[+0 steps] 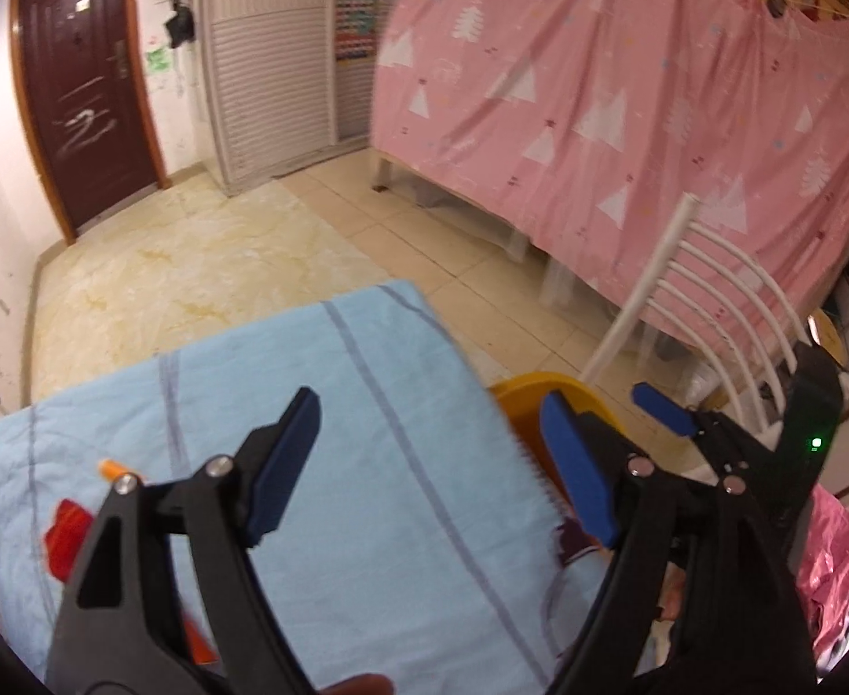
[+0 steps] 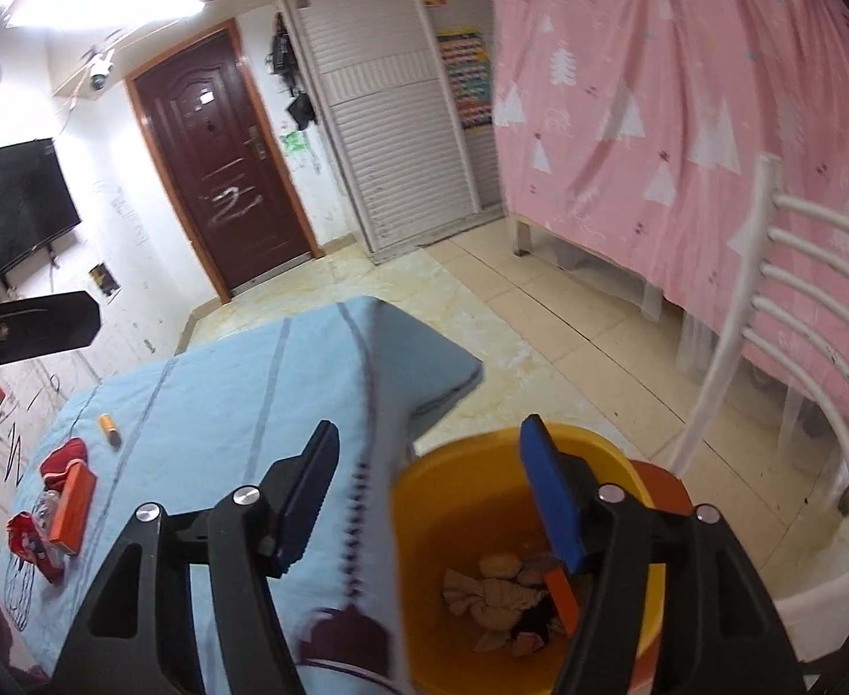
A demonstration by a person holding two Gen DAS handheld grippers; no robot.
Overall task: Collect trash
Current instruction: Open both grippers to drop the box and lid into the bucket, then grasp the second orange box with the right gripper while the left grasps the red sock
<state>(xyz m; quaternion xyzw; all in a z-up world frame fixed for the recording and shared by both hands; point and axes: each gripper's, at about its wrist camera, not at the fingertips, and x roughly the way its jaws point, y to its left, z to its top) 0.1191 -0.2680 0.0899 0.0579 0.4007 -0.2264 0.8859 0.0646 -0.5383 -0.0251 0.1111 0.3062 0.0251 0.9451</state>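
A yellow trash bucket (image 2: 471, 480) stands beside the blue-clothed table (image 2: 222, 405) and holds crumpled tissues (image 2: 500, 585) and an orange strip. My right gripper (image 2: 430, 498) is open and empty, held over the bucket's left rim. On the table's left lie an orange box (image 2: 74, 501), red wrappers (image 2: 30, 541), a red cloth (image 2: 62, 457) and a small orange tube (image 2: 109, 427). My left gripper (image 1: 430, 463) is open and empty above the table (image 1: 366, 405), with the orange tube (image 1: 113, 469) and a red item (image 1: 65, 538) at its left. The bucket (image 1: 517, 405) and the right gripper (image 1: 615, 423) also show there.
A white slatted chair (image 2: 772, 336) stands right of the bucket. A bed frame draped in a pink sheet (image 2: 685, 116) fills the right side. A dark door (image 2: 222, 174), a white louvered wardrobe (image 2: 390, 116) and a wall television (image 2: 13, 208) are at the back.
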